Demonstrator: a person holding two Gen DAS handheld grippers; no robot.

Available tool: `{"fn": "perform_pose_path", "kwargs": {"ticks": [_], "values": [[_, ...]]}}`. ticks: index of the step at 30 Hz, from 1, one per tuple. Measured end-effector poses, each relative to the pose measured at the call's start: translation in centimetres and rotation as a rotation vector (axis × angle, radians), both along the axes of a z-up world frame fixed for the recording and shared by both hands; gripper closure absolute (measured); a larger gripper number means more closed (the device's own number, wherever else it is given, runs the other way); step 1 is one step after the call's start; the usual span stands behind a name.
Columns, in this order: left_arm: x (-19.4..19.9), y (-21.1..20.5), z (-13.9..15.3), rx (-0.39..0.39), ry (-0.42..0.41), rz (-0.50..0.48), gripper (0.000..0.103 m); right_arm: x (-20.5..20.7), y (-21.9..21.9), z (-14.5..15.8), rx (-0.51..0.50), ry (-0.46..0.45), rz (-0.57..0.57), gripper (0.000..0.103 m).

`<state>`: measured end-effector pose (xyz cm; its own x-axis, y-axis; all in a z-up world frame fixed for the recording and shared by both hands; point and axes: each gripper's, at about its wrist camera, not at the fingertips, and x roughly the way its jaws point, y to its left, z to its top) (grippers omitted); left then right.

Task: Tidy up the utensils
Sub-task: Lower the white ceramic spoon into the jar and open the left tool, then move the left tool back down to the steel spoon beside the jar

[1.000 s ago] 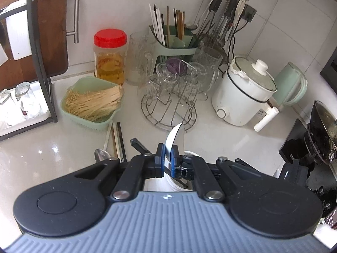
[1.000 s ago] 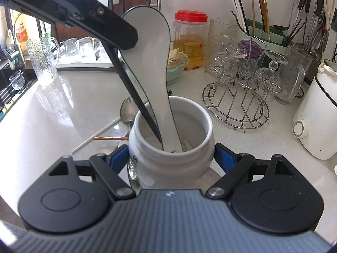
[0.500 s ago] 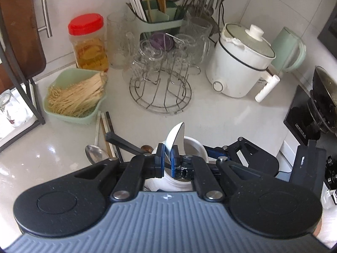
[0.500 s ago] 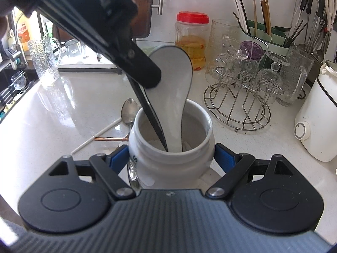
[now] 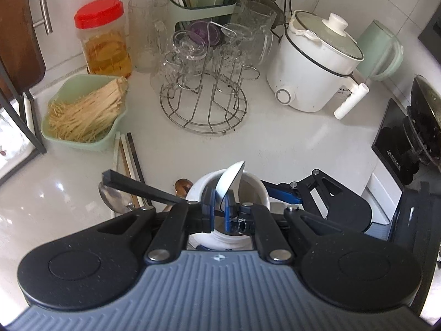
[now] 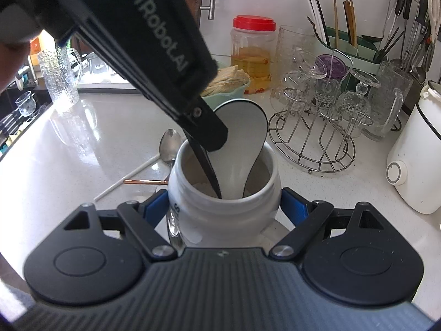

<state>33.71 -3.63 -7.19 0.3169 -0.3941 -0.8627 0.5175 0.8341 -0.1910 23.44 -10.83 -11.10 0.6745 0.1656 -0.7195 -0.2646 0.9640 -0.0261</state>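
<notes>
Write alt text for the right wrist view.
The right gripper clamps a white ceramic jar on a white counter, while the left gripper lowers a white spoon into it. A wire glass rack stands behind.

"enRobotAI" on the left gripper (image 6: 205, 127) (start cut off)

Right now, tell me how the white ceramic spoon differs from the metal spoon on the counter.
The white ceramic spoon stands tilted with its handle down in the white jar; the metal spoon lies flat on the counter beside that jar. The ceramic spoon is white with a dark rim and broad; the metal one is shiny and smaller. The left gripper grips the ceramic spoon; nothing holds the metal one. Both are spoons.
</notes>
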Motion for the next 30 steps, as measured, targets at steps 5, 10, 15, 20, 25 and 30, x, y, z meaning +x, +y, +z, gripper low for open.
{"fn": "perform_pose_path", "kwargs": {"ticks": [5, 10, 15, 20, 25, 30], "values": [[0.3, 0.4, -0.3, -0.032, 0.046, 0.021, 0.094, 0.0, 0.0, 0.0, 0.001, 0.001, 0.000, 0.014], [0.3, 0.8, -0.1, -0.060, 0.073, 0.056, 0.084, 0.0, 0.0, 0.0, 0.000, 0.001, 0.002, 0.014], [0.0, 1.6, 0.9, -0.100, 0.050, 0.088, 0.077, 0.1, 0.0, 0.0, -0.003, 0.000, 0.006, 0.014], [-0.7, 2.6, 2.2, -0.121, 0.013, 0.122, 0.077, 0.0, 0.0, 0.0, -0.004, -0.001, 0.008, 0.014], [-2.2, 4.5, 3.5, -0.146, -0.036, 0.174, 0.077, 0.1, 0.0, 0.1, -0.003, 0.002, 0.003, 0.014], [-4.0, 6.8, 4.3, -0.165, -0.084, 0.245, 0.077, 0.2, 0.1, 0.1, -0.003, 0.006, -0.005, 0.014]]}}
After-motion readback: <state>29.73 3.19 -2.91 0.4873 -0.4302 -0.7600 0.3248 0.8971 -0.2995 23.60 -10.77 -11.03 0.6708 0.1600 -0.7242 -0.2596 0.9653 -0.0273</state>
